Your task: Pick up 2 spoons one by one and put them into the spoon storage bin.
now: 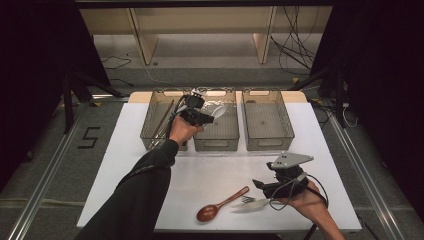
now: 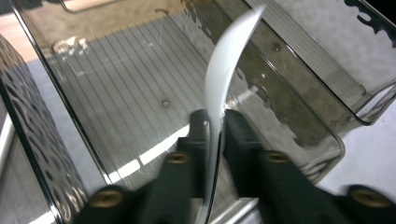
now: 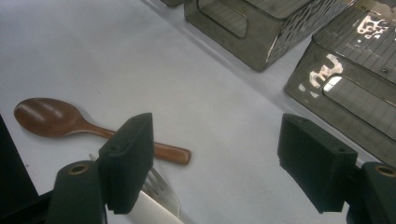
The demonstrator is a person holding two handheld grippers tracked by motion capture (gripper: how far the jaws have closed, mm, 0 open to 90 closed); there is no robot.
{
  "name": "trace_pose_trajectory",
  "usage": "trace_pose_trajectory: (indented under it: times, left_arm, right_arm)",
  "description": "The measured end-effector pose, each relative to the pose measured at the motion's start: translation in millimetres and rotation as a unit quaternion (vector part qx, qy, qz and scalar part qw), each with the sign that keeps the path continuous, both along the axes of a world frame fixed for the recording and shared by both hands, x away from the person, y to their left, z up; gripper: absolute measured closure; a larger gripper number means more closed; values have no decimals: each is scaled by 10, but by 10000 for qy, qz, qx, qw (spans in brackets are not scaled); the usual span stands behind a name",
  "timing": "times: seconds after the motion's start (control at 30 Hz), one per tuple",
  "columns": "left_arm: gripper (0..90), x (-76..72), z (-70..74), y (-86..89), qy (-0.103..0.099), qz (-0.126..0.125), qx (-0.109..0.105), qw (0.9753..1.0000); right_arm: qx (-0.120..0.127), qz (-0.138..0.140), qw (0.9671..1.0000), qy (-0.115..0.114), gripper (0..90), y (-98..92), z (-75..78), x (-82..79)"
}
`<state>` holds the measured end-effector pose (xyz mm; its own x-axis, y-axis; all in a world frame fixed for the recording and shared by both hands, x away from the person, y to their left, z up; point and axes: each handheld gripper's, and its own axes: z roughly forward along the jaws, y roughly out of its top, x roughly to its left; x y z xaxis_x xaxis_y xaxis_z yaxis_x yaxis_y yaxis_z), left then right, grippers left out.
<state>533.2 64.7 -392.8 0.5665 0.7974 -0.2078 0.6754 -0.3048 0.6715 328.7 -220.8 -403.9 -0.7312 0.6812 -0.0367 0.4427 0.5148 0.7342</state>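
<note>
Clamped between the jaws of my left gripper (image 2: 215, 135) is a white spoon (image 2: 224, 70), held by its handle with the bowl pointing away from me. It hangs over the middle bin (image 1: 216, 144) of three smoky see-through bins that stand in a row along the far edge of the table (image 1: 150, 170). Its ribbed floor lies right under the spoon. From above, my left hand (image 1: 181, 129) sits over the gap between the left bin (image 1: 150, 131) and the middle one. Thin dark sticks lie in the left bin; I cannot tell what they are.

Near the table's front right corner, my right gripper (image 3: 215, 158) has its jaws wide apart, holding nothing. Just below them lies a white fork (image 3: 161, 189), tines toward a brown wooden spoon (image 3: 56, 119) whose handle end almost touches it. That spoon rests close to the front edge. The right bin (image 1: 267, 142) stands beyond my right hand (image 1: 312, 202).
</note>
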Motion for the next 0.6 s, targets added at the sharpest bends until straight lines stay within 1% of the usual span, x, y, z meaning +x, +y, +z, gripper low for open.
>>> trace_pose_trajectory:
  times: [0.03, 0.1, 0.13, 0.17, 0.23, 0.3, 0.5, 0.53, 0.6]
  left_arm:
    - [607, -17, 15, 11, 20, -36, 20, 10000]
    - [543, -65, 74, 42, -17, -106, -33, 9999]
    - [517, -96, 114, 58, -47, -173, -83, 9998]
    - [488, -123, 141, 67, -74, -240, -83, 9996]
    - [448, -161, 177, 86, -93, -312, 14, 9995]
    - [407, -194, 197, 112, -73, -332, 29, 9994]
    - [342, -333, 221, 208, -40, -374, -152, 9992]
    - [332, -368, 223, 225, -20, -414, -174, 9990]
    - [320, -422, 221, 248, -18, -426, -154, 9990]
  right_arm:
    - [8, -1, 10000, -2, 282, 1, 5, -4]
    - [10, -3, 10000, -4, 282, 0, 4, -4]
    - [-3, -10, 10000, -3, 282, -1, -1, 0]
    - [-12, -14, 10000, 13, 281, -1, -4, 4]
    - [-13, -16, 10000, 13, 281, 3, -3, 4]
    - [-17, -11, 10000, 4, 282, 8, 1, -1]
    - [-4, -21, 10000, 7, 282, 5, 6, -4]
    - [4, -29, 10000, 11, 282, 4, 7, -3]
    - [0, -41, 10000, 10, 282, -1, 7, -2]
